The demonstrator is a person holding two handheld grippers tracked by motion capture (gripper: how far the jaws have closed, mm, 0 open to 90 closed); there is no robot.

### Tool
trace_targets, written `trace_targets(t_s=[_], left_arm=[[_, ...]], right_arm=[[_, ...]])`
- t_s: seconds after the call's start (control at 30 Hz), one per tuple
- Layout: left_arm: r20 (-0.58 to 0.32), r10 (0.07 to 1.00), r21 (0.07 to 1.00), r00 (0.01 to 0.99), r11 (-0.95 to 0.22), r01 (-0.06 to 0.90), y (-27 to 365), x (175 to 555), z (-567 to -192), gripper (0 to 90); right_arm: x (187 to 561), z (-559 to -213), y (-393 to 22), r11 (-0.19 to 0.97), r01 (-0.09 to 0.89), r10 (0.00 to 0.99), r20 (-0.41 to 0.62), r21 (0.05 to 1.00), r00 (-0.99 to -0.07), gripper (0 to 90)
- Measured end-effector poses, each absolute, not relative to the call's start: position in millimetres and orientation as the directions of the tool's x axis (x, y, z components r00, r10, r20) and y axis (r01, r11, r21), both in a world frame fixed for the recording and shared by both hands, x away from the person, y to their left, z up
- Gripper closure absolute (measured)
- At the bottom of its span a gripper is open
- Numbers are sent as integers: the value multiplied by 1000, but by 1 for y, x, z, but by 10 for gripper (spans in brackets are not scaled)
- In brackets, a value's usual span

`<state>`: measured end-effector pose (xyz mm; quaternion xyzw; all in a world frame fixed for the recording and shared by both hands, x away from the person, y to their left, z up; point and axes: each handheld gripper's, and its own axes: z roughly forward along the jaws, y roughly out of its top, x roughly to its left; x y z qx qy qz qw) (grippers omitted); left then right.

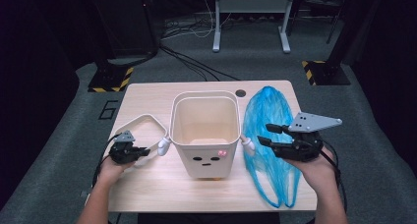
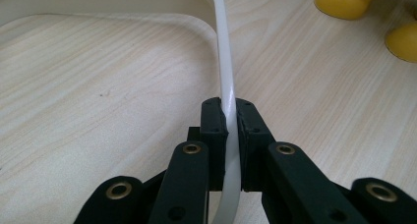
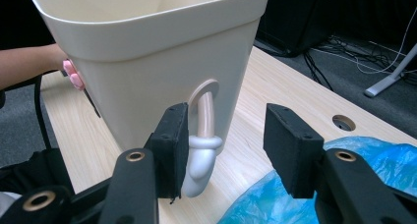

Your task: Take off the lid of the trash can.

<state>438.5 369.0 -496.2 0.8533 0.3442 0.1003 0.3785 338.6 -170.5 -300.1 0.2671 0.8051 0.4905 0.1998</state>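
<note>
Left claw [image 2: 231,135] is clamped on the thin white rim ring [image 2: 223,62], pads squeezing its wall edge-on. The ring lies flat on the desk [image 1: 162,184], running away from the claw in a loop; in the high view it sits just ahead of and around the left claw [image 1: 129,153], its far corner close beside the bin's left arm knob [image 1: 163,145].

Right claw [image 3: 228,150] stands apart, about half open, holding nothing. It hovers over the blue plastic bag [image 1: 270,135], jaws pointing at the bin [image 1: 205,130]. In the right gripper view the bin's right arm knob [image 3: 201,155] hangs just ahead of the gap, toward the left jaw; I can't tell if it touches that pad.

Step, my read: the ring is off, the bin is empty and unlined, the bag is still flat on the desk. So this looks like the start of lining, with the ring parked or about to be moved.

Next probably calls for the right claw to drop onto the bag under it, pinch one layer near the mouth, and lift it over the bin opening. The left keeps the ring low, or lets go.

Room:
- The bag lies under the right claw, and its handles reach the near desk edge.
- The bin is between the claws, with a knob sticking out on each side that could snag.
- There is open desk in front of the bin's face.
- The ring lies near the left desk edge, with little slack outward.
</note>
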Motion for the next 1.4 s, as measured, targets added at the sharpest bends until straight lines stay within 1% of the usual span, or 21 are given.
trace_targets(t_s=[0.2,0.33,0.43,0.5,0.6,0.63,0.73,0.83,0.97,1.03,1.2,1.4], left_arm=[[-84,662,699,744,-493,518,369,440,-499,837],[-99,674,699,732,-476,533,371,440,-499,829],[-108,690,712,716,-449,540,374,439,-496,745],[-113,704,722,701,-427,545,376,438,-493,664],[-118,725,731,679,-399,554,379,437,-490,585],[-120,730,732,673,-393,557,379,436,-489,545],[-119,746,746,655,-368,555,381,433,-485,461],[-121,752,757,648,-352,550,382,431,-479,404],[-143,754,782,641,-311,540,383,427,-468,369],[-138,755,792,641,-305,529,382,426,-462,355],[-115,750,798,651,-320,510,378,422,-451,338],[-111,737,793,667,-339,506,372,420,-443,338]], right_arm=[[340,-303,-169,389,244,632,-64,888,-772,514],[341,-304,-170,387,246,634,-63,888,-771,514],[341,-304,-171,385,249,636,-60,889,-770,514],[342,-304,-171,384,251,637,-59,889,-769,514],[343,-305,-172,384,254,639,-57,888,-767,514],[343,-306,-172,385,256,641,-57,887,-766,513],[345,-307,-173,384,263,647,-54,885,-760,511],[347,-306,-175,380,265,653,-54,886,-755,502],[350,-303,-178,361,269,664,-44,893,-746,492],[353,-302,-180,360,274,674,-46,892,-737,491],[356,-303,-183,357,287,690,-45,889,-722,485],[361,-314,-189,353,308,713,-40,883,-700,462]])
